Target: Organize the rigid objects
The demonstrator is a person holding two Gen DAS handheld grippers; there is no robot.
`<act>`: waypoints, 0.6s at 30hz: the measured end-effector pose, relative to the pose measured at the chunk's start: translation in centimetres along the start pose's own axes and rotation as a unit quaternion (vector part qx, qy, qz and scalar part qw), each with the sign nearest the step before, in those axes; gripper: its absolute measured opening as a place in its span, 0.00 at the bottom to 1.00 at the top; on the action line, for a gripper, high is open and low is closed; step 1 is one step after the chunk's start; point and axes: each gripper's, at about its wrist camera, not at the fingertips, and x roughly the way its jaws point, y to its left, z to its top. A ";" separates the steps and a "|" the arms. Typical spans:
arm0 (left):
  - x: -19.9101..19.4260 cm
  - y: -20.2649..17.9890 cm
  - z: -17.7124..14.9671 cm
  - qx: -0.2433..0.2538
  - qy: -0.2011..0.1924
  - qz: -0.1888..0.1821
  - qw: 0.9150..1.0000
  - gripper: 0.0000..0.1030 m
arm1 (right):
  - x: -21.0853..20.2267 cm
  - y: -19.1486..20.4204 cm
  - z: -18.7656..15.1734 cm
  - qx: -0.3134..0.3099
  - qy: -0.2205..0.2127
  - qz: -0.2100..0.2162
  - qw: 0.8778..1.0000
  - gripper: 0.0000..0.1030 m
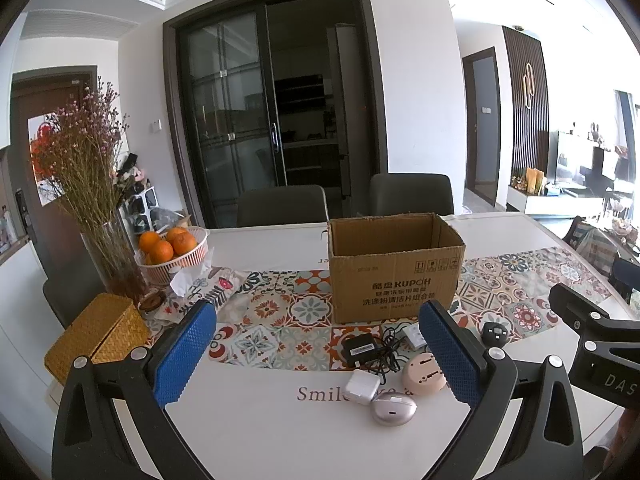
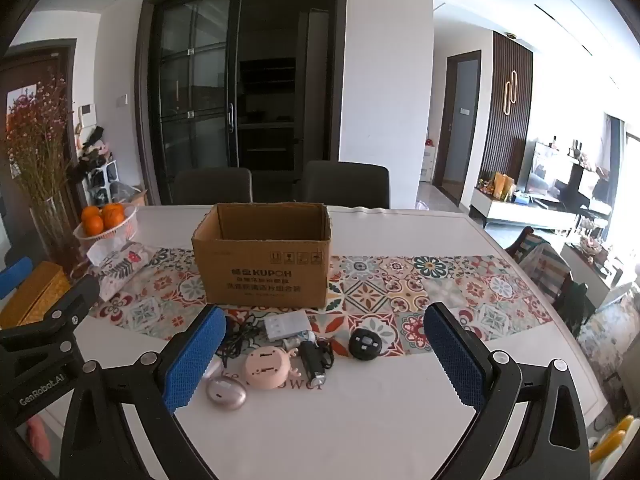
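An open cardboard box (image 1: 394, 268) (image 2: 264, 264) stands on the patterned runner. In front of it lie small items: a black adapter with cable (image 1: 360, 350), a white charger cube (image 1: 362, 386), a silver oval case (image 1: 394, 410) (image 2: 226, 392), a pink round gadget (image 1: 422, 372) (image 2: 268, 368), a white strip (image 2: 286, 326), a small black flashlight (image 2: 314, 364) and a black round puck (image 1: 495, 334) (image 2: 364, 342). My left gripper (image 1: 316, 352) is open above the table, before the items. My right gripper (image 2: 324, 356) is open, also held back from them. Both are empty.
A glass vase of dried flowers (image 1: 108, 260), a basket of oranges (image 1: 174, 254) (image 2: 106, 224), a tissue pouch (image 1: 208, 292) and a woven yellow box (image 1: 98, 334) stand at the left. Two dark chairs (image 1: 412, 194) stand behind the table. The table edge curves at the right (image 2: 560, 328).
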 end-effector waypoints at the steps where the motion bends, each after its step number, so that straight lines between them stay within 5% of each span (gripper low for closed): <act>1: 0.0 0.0 0.0 0.000 0.001 0.000 1.000 1.00 | 0.0 0.0 0.0 0.000 0.002 0.000 1.000 0.97; 18: 0.0 0.0 0.0 -0.001 0.002 0.000 1.000 1.00 | 0.0 0.0 0.0 -0.003 0.003 -0.002 1.000 0.97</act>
